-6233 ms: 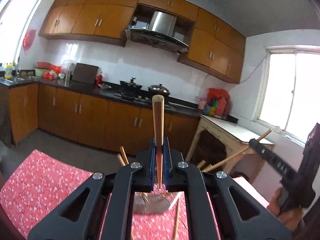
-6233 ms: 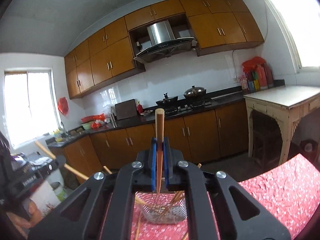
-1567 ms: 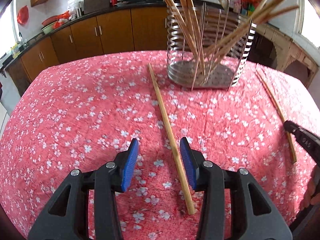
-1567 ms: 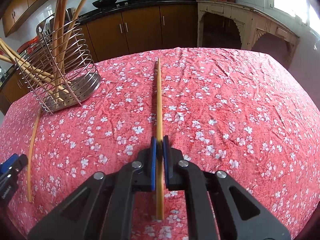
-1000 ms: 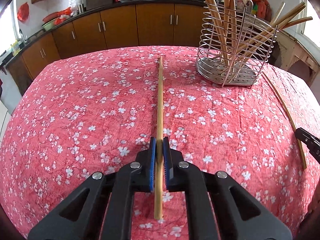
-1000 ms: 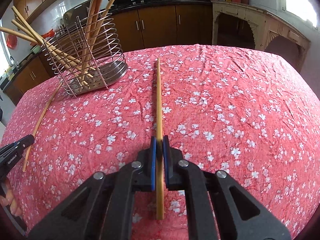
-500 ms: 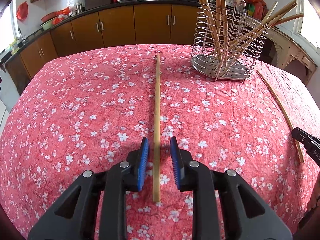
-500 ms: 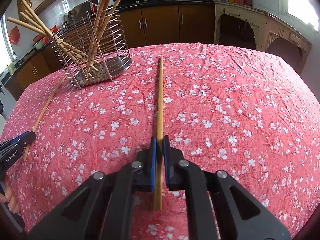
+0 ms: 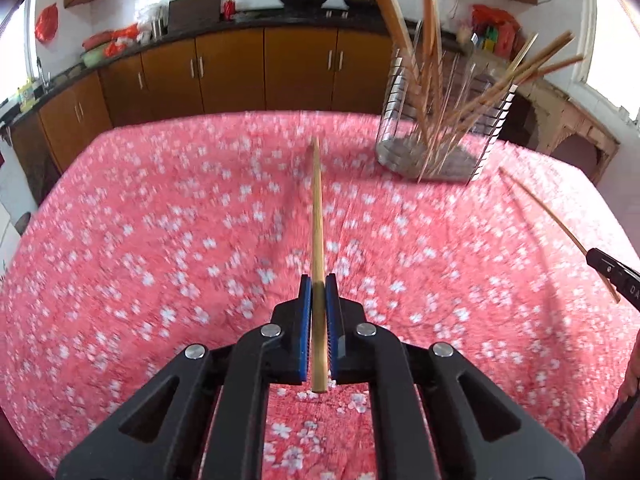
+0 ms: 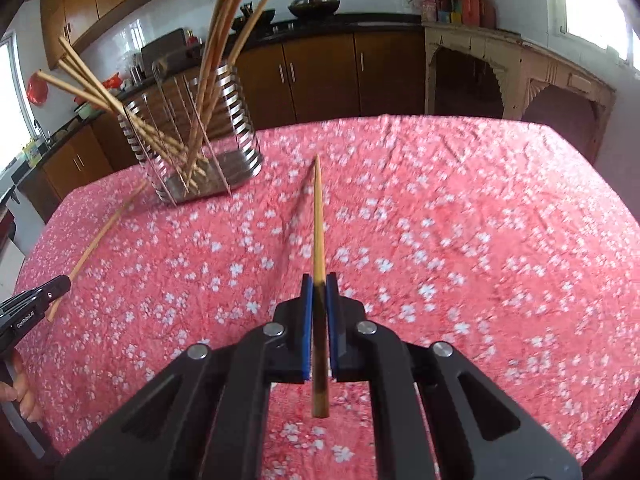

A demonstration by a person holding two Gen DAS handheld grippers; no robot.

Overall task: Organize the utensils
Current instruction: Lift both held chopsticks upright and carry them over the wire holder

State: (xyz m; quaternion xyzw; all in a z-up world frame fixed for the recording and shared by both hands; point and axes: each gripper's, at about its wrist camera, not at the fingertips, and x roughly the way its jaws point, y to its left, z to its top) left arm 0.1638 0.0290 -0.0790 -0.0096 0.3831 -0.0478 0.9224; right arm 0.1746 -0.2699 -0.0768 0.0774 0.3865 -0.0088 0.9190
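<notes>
My left gripper (image 9: 318,286) is shut on a wooden chopstick (image 9: 317,216) that points forward, lifted off the red flowered tablecloth (image 9: 160,220). My right gripper (image 10: 319,284) is shut on another wooden chopstick (image 10: 318,224), also lifted above the cloth. The wire utensil holder (image 9: 444,120) with several chopsticks stands at the far right in the left wrist view and at the far left in the right wrist view (image 10: 192,128). Each gripper's chopstick shows at the edge of the other view: the right one (image 9: 556,228) and the left one (image 10: 100,236).
Brown kitchen cabinets (image 9: 240,68) and a dark counter run along the far wall. A worn white side table (image 10: 520,60) stands at the right. The table's edges fall off to both sides.
My left gripper has shut on its chopstick and lifted it off the cloth. My right gripper has raised its chopstick too. The holder looks nearer in both views.
</notes>
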